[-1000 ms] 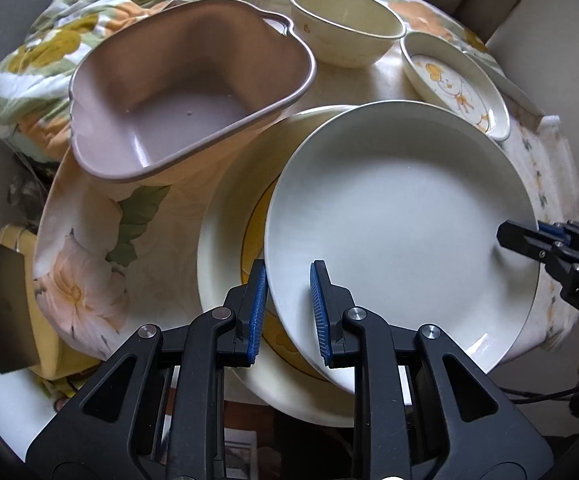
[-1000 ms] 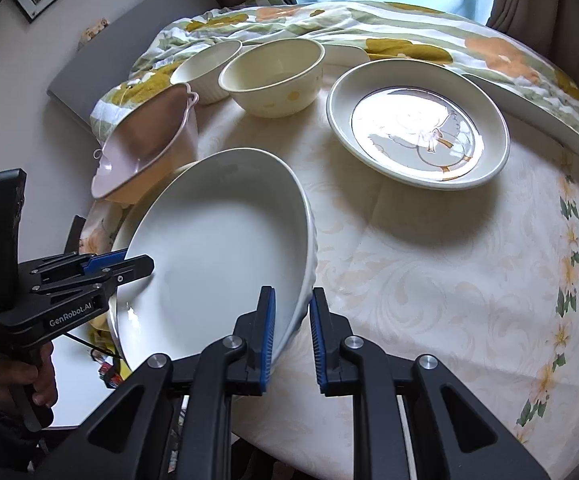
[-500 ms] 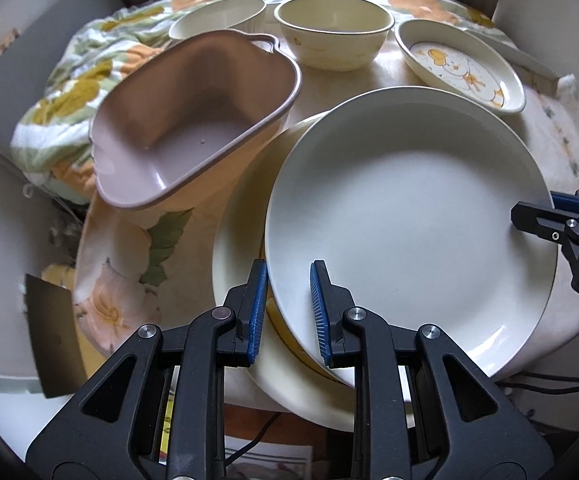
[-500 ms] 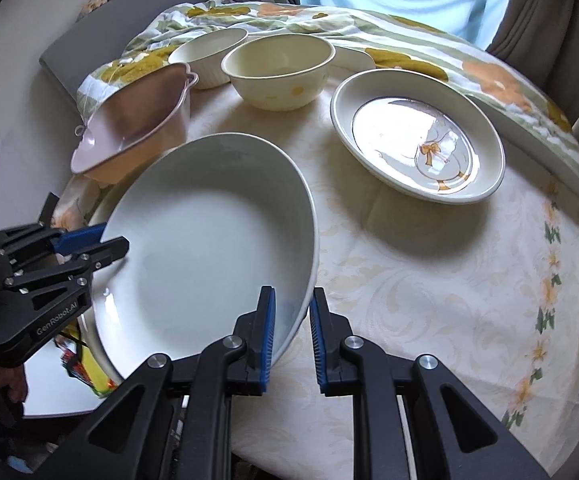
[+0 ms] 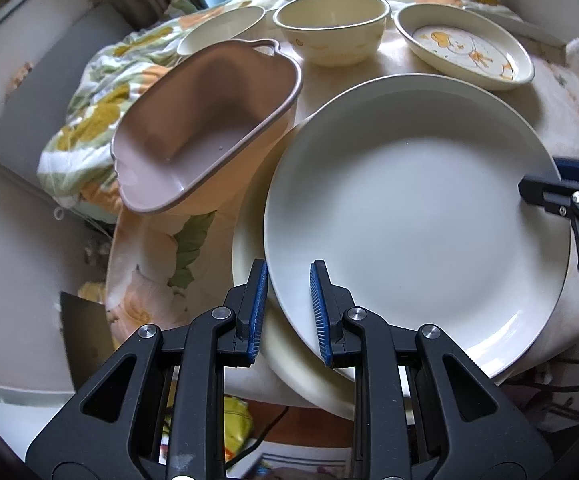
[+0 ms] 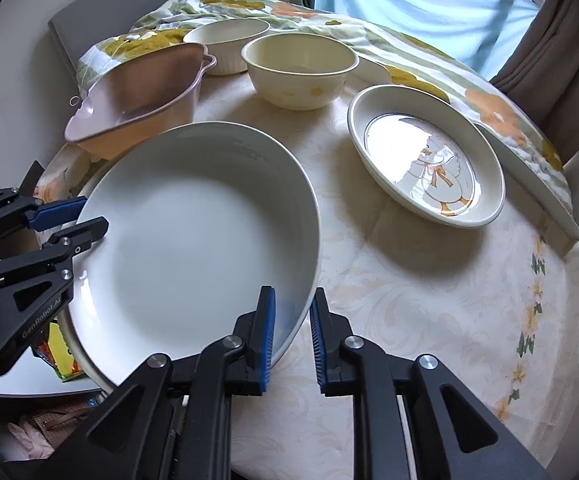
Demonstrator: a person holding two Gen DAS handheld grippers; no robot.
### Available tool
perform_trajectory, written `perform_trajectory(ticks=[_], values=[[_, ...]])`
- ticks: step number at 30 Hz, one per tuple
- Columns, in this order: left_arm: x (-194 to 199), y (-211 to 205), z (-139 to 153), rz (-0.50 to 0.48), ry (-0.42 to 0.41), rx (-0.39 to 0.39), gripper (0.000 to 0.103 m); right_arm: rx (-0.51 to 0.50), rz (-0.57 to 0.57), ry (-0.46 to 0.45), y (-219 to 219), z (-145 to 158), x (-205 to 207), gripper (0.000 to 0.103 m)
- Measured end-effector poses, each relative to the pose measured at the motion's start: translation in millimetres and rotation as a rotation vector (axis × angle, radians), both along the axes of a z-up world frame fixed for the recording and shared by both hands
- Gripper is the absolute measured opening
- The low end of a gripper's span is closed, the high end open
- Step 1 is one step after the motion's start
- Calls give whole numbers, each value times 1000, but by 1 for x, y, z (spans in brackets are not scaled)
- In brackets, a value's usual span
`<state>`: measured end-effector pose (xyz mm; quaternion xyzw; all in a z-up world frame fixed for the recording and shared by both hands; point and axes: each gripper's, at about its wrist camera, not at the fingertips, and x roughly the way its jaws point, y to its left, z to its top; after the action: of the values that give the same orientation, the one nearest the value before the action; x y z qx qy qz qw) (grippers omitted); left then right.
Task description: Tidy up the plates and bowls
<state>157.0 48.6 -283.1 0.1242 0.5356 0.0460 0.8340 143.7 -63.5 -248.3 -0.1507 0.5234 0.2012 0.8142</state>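
A large white plate (image 5: pixel 413 216) is held between both grippers, lifted and tilted over a cream plate (image 5: pixel 249 248) that lies under it. My left gripper (image 5: pixel 288 312) is shut on the white plate's near-left rim. My right gripper (image 6: pixel 292 330) is shut on its opposite rim; the plate also shows in the right wrist view (image 6: pixel 193 240). The right gripper shows at the right edge of the left wrist view (image 5: pixel 545 190), and the left gripper at the left of the right wrist view (image 6: pixel 77 220).
A pink handled dish (image 5: pixel 205 128) stands at the left. Two cream bowls (image 5: pixel 331 30) (image 5: pixel 221 30) stand at the back. A duck-pattern plate (image 6: pixel 425 156) lies at the right. The round table (image 6: pixel 429 300) has a floral cloth; a folded blanket (image 6: pixel 449 80) lies behind.
The white plate has risen further off the cream plate and moved slightly right, still held at both rims. Both cameras have lifted and pulled back a little.
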Motion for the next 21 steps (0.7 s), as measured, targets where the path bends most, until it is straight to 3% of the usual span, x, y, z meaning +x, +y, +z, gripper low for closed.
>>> perform_trajectory(ticks=[13,21], values=[[-8,-3,1,-12,-19,57,19,-76,0,-39,12,-1,-5,16],[-10,1,3,-5,-27,50,19,-88,-7,-46,14,-3,-4,16]])
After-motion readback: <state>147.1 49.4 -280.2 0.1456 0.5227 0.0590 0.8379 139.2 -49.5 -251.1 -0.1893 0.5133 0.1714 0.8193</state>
